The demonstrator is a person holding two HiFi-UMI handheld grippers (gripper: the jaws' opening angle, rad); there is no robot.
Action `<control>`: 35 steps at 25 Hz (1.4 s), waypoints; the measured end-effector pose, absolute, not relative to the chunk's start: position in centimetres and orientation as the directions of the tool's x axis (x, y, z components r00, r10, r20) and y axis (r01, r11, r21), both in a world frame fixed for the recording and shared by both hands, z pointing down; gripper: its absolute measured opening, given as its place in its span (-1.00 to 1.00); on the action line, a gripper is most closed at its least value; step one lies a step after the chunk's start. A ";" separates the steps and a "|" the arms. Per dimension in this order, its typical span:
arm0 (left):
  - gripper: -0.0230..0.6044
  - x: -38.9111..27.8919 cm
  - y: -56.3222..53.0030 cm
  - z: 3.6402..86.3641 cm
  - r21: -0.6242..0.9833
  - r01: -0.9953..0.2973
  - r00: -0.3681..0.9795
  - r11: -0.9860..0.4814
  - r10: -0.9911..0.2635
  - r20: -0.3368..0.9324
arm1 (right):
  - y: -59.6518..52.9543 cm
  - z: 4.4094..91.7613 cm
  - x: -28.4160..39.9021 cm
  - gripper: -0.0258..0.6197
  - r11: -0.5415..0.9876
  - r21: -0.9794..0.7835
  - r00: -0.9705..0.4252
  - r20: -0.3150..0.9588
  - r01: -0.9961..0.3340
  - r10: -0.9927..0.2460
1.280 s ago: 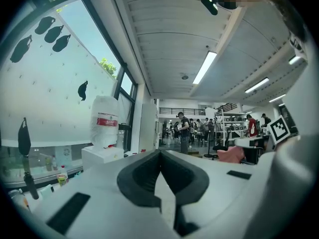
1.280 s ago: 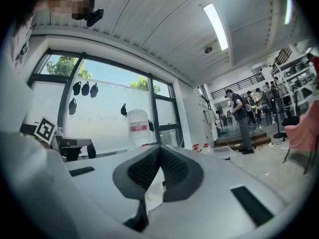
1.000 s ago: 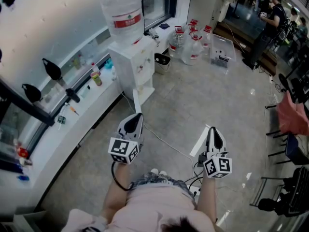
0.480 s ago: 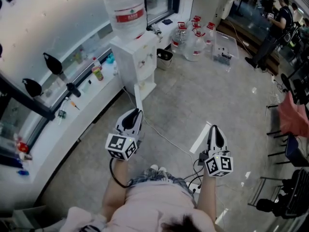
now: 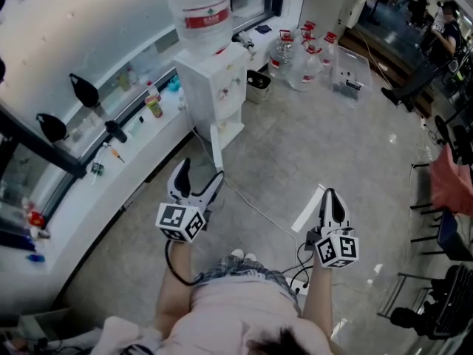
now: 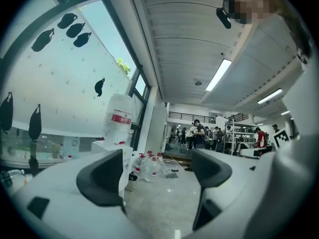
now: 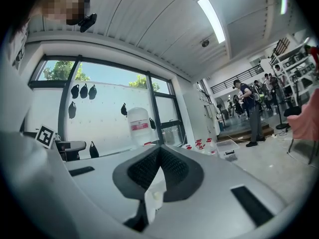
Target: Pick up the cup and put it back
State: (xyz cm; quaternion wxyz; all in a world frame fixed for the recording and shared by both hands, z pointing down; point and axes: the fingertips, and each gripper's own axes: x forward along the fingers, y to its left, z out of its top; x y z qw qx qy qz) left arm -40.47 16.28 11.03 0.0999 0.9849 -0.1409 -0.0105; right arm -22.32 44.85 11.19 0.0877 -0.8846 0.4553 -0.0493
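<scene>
My left gripper [image 5: 198,177] is held level over the grey floor, a short way in front of the white water dispenser [image 5: 213,87] with its big bottle [image 5: 201,7]. Its jaws have just been opening and stand open with nothing between them; in the left gripper view [image 6: 157,173] only the floor, the dispenser [image 6: 110,151] and the bottle [image 6: 118,117] show past the dark pads [image 6: 102,177]. My right gripper [image 5: 331,198] is shut, its ribbed pads [image 7: 158,169] pressed together. I can make out no cup in any view.
A white window ledge [image 5: 111,168] with small bottles [image 5: 153,103] runs along the left. Several water jugs [image 5: 295,58], a small bin [image 5: 257,86] and a clear plastic box [image 5: 347,72] stand beyond the dispenser. A cable [image 5: 251,207] crosses the floor. Chairs [image 5: 452,198] are at the right.
The left gripper's jaws have gone from shut to wide open, and that gripper has drifted slightly left. The right gripper has stayed where it was.
</scene>
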 end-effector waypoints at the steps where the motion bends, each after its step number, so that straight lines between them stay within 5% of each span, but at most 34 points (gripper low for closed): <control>1: 0.39 -40.5 16.1 11.0 0.198 -0.277 0.960 -0.940 -0.281 0.009 | 44.7 11.2 -22.2 -0.87 -0.571 -0.203 0.582 0.007 -0.795 -0.813; 22: 0.41 -34.4 11.5 12.9 0.142 -0.230 0.973 -0.963 -0.224 0.056 | 38.5 13.2 -18.1 -0.87 -0.556 -0.204 0.563 0.027 -0.806 -0.826; 35: 0.41 -21.7 4.5 15.9 0.132 -0.370 0.929 -0.919 -0.363 0.075 | 29.8 17.5 -1.6 -0.87 -0.472 -0.241 0.474 0.057 -0.848 -0.879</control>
